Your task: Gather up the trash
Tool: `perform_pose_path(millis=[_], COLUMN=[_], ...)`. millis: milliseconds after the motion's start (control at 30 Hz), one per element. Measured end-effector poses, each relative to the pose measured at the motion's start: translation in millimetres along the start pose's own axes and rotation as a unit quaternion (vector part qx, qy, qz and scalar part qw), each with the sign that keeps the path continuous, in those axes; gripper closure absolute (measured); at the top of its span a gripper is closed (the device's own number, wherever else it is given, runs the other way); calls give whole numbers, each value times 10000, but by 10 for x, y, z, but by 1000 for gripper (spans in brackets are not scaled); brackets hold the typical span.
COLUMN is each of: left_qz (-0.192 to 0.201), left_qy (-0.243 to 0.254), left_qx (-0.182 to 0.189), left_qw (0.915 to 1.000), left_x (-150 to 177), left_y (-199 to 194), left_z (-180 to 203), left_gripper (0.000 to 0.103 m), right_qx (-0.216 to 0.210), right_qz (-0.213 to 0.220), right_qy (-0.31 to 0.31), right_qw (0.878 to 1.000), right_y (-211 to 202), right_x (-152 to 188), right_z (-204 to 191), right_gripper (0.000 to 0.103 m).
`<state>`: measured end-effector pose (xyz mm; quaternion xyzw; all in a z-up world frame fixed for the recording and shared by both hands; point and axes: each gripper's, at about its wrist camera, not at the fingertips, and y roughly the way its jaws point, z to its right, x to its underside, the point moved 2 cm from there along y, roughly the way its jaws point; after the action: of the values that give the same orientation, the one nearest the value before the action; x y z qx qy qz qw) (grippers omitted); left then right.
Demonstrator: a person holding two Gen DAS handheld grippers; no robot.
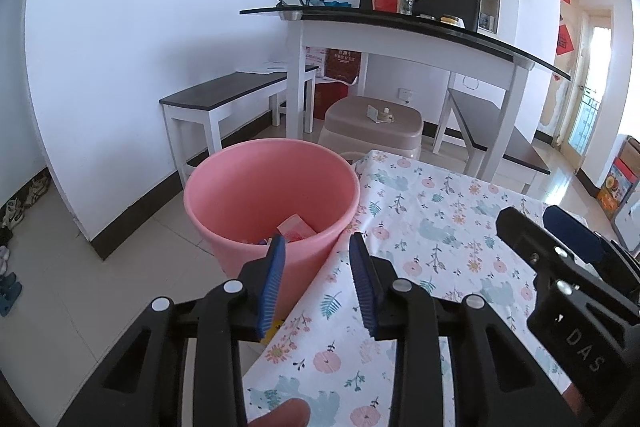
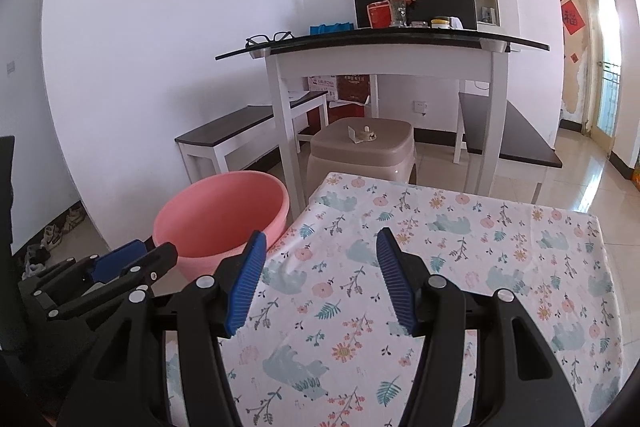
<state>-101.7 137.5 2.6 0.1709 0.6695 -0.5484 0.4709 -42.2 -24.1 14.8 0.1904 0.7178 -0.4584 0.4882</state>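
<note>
Already the trash [image 1: 294, 227] lies inside the pink bucket [image 1: 224, 199] beside the bench [image 2: 460, 247]; both the left tool [image 1: 318, 247] and right tool [image 2: 320, 241] gape empty, so a careless swing could tip the bucket.

The left wrist view is looking forward and downward along its own jaws from just above the near left corner of the cloth-covered bench [image 1: 440, 223], sitting close to the pink bucket [image 1: 272, 195] on the floor beside it. The right wrist view is looking the same way from farther right, over the middle of the bench [image 2: 460, 247], with the bucket [image 2: 224, 215] at its left. Each view is catching the other tool: the right gripper [image 1: 560, 259] at the right edge of the left view, the left gripper [image 2: 116, 267] at the lower left of the right view. Both are sharing the bucket, the floral cloth, the beige stool [image 2: 362, 147] and the far dining table [image 2: 380, 43].
</note>
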Motion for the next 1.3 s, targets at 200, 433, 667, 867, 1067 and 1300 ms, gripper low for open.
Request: perform_pose_path(millis=[200, 433, 667, 867, 1067, 1300], left_qz=[-24, -9, 15, 18, 17, 14], left_qy=[20, 62, 68, 71, 74, 68], left_qx=[35, 66, 66, 69, 73, 81], left_qw=[10000, 10000, 10000, 9999, 9999, 9999], left_x=[14, 9, 5, -2, -1, 1], left_y=[-29, -59, -76, -78, -80, -79], left_z=[19, 38, 44, 48, 49, 49], left_gripper=[70, 70, 70, 70, 70, 70], right_qx=[45, 50, 54, 54, 58, 51], right_qz=[-20, -13, -6, -4, -1, -7], right_qy=[-26, -31, -29, -30, -32, -34], right_qw=[10000, 10000, 10000, 10000, 10000, 10000], right_y=[-36, -50, -74, -74, -76, -75], right_x=[36, 38, 37, 37, 38, 39], right_z=[-1, -2, 18, 15, 12, 10], right_gripper=[45, 45, 45, 45, 45, 45])
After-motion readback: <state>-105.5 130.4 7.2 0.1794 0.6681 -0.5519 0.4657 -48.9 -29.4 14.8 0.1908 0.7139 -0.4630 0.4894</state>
